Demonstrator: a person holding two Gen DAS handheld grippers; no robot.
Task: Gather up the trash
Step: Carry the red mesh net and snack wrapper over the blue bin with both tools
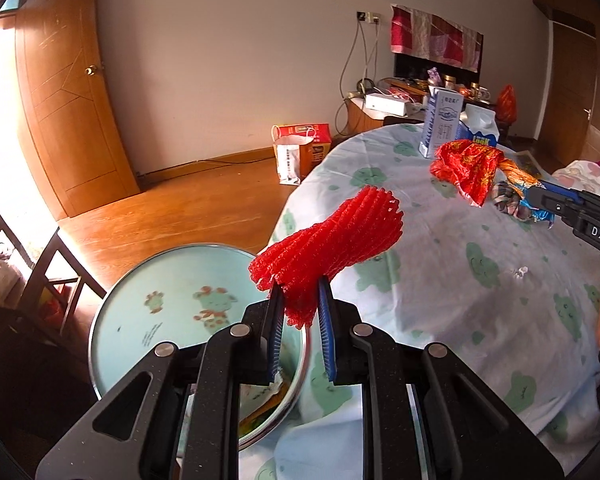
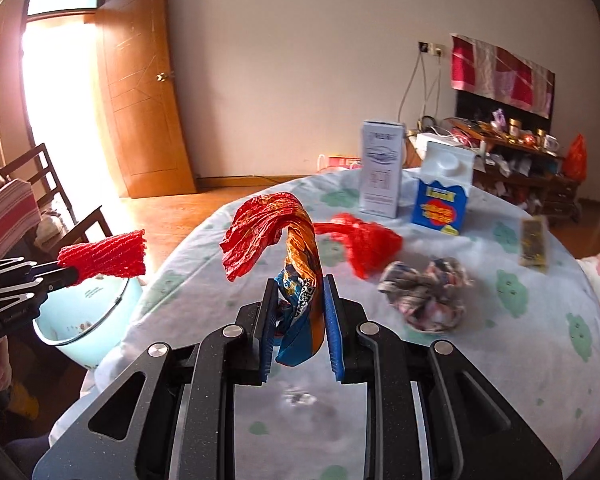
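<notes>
My left gripper [image 1: 299, 288] is shut on a red foam net sleeve [image 1: 332, 236] and holds it over the table edge, just above a light blue basin [image 1: 140, 304] that has some wrappers inside. The sleeve [image 2: 108, 258] and basin [image 2: 88, 312] also show in the right wrist view at the left. My right gripper [image 2: 300, 284] is shut on a crumpled red, orange and blue snack wrapper [image 2: 272, 224], held above the table. On the cloth lie a red plastic bag [image 2: 364, 244] and a crumpled paper wad [image 2: 428, 296].
The round table has a pale cloth with green patches [image 2: 500, 320]. At its far side stand a white carton [image 2: 382, 168] and a blue and white carton [image 2: 442, 196]; a small packet [image 2: 534, 242] lies at the right. A chair [image 2: 52, 208] stands left.
</notes>
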